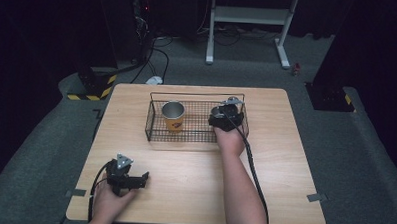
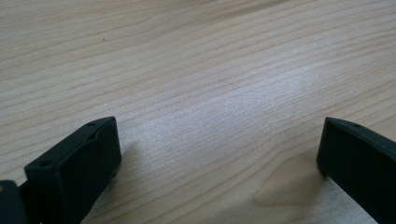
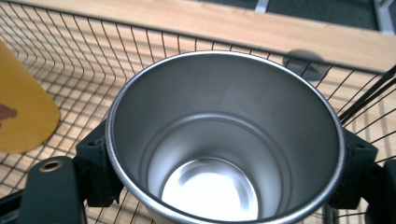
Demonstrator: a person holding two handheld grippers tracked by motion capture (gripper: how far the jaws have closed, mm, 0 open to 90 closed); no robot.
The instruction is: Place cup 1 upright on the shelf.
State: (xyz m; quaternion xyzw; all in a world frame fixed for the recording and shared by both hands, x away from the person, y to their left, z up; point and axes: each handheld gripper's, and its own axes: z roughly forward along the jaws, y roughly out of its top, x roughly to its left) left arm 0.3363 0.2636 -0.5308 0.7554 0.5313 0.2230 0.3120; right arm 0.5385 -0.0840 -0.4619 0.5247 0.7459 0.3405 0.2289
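A black wire basket [image 1: 187,95] stands at the far middle of the wooden table [image 1: 194,172]. Inside its left half a yellow cup [image 1: 173,117] with a steel lining stands upright. My right gripper [image 1: 221,115] is over the basket's right end, shut on a steel cup [image 1: 217,111]. In the right gripper view the steel cup [image 3: 224,140] sits upright and empty between the jaws of the right gripper [image 3: 227,158], within the basket's mesh [image 3: 74,60], and the yellow cup [image 3: 23,112] is to its left. My left gripper [image 1: 143,179] rests near the front left, open over bare wood [image 2: 219,149].
Beyond the table, a white frame [image 1: 250,16] stands on the grey floor. Cables and a yellow-black striped base [image 1: 95,88] lie at the back left. Grey tape bits [image 1: 316,197] mark the table's front corners. Bare wood spreads between the basket and the front edge.
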